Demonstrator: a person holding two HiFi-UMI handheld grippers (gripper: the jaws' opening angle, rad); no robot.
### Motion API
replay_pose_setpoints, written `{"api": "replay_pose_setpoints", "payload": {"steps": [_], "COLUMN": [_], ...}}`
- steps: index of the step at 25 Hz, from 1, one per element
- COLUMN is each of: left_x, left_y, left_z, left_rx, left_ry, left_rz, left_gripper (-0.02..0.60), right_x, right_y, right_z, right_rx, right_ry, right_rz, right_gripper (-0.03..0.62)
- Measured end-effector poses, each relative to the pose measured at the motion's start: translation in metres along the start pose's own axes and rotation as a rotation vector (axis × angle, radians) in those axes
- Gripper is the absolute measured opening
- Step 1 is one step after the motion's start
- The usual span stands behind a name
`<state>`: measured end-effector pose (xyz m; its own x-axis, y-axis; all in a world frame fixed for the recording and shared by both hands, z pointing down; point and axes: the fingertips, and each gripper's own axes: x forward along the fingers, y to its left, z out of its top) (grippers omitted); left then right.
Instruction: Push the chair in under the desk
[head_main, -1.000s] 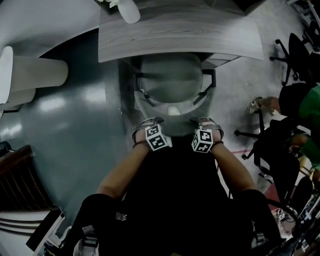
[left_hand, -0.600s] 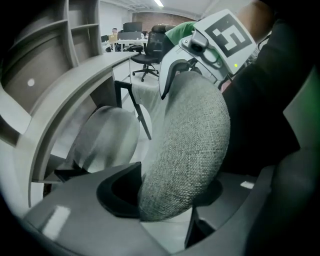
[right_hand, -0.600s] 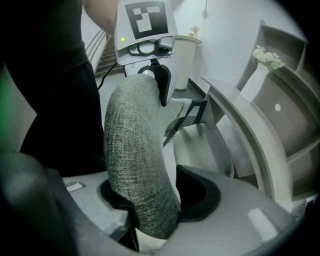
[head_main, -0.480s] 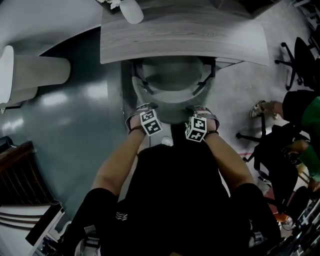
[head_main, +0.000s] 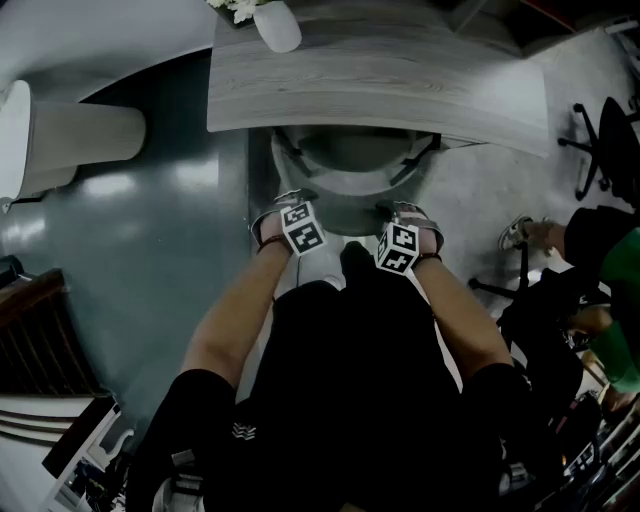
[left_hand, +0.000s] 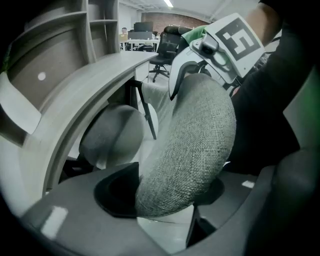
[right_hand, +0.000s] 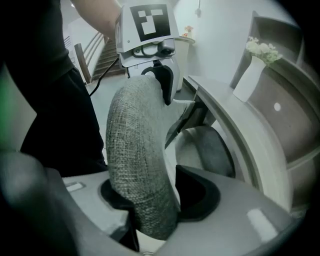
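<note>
Chair (head_main: 345, 170) is set mostly under desk (head_main: 380, 80) at 12 o'clock. Backrest (left_hand: 195, 140) is clamped by right gripper (right_hand: 155, 200) for pushing; left gripper (left_hand: 165, 195) jaws are opening around it.

The chair (left_hand: 195, 145) back wears coarse, rough-woven grey cloth, matt, over a smooth pale shell that looks like plastic, the desk (head_main: 380, 75) top shows matt pale wood grain, the floor (head_main: 150, 230) is smooth and glossy, the vase (right_hand: 248, 75) smooth white
</note>
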<state>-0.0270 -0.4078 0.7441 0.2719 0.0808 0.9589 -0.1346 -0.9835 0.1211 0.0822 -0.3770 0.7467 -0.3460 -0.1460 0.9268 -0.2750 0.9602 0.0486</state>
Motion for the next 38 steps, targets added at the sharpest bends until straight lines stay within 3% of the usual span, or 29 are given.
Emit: {"api": "replay_pose_setpoints", "payload": {"steps": [11,14,18,22,27,29,32,35,38], "left_x": [0.014,0.018,0.012,-0.005,-0.048,-0.068,-0.110,-0.159,-0.205], "left_y": [-0.004,-0.010,-0.008,-0.017,-0.021,-0.021,-0.008,0.013,0.030], "left_z": [0.017,0.014,0.012,0.013,0.013,0.020,0.047,0.076,0.101], "left_rx": [0.018,0.020,-0.052,-0.068,-0.154,-0.206,-0.299,-0.316,-0.337], "left_ry": [0.003,-0.007,-0.054,-0.042,-0.107,-0.189,-0.439,-0.647,-0.824], "left_rz": [-0.038,-0.012,0.076,0.097,0.120,0.127,0.186,0.285,0.366], "left_gripper": [0.290,0.299,0.295,0.264,0.232,0.215,0.055,0.008,0.006], "right_x": [0.002,0.006,0.000,-0.021,-0.058,-0.074,-0.104,-0.140,-0.176], "right_y": [-0.008,0.001,0.002,0.009,0.007,0.005,-0.006,-0.038,-0.075], "right_z": [-0.018,-0.020,-0.018,-0.019,-0.022,-0.020,-0.007,0.012,0.025], "right_rx": [-0.090,-0.091,-0.075,-0.052,0.073,0.085,0.140,0.306,0.435], "right_ry": [-0.007,-0.006,-0.009,-0.015,-0.069,-0.109,-0.217,-0.402,-0.563], "right_rz": [0.054,0.064,0.035,0.015,0.039,0.040,-0.005,-0.092,-0.192], "right_gripper": [0.190,0.192,0.196,0.196,0.196,0.196,0.193,0.192,0.186]}}
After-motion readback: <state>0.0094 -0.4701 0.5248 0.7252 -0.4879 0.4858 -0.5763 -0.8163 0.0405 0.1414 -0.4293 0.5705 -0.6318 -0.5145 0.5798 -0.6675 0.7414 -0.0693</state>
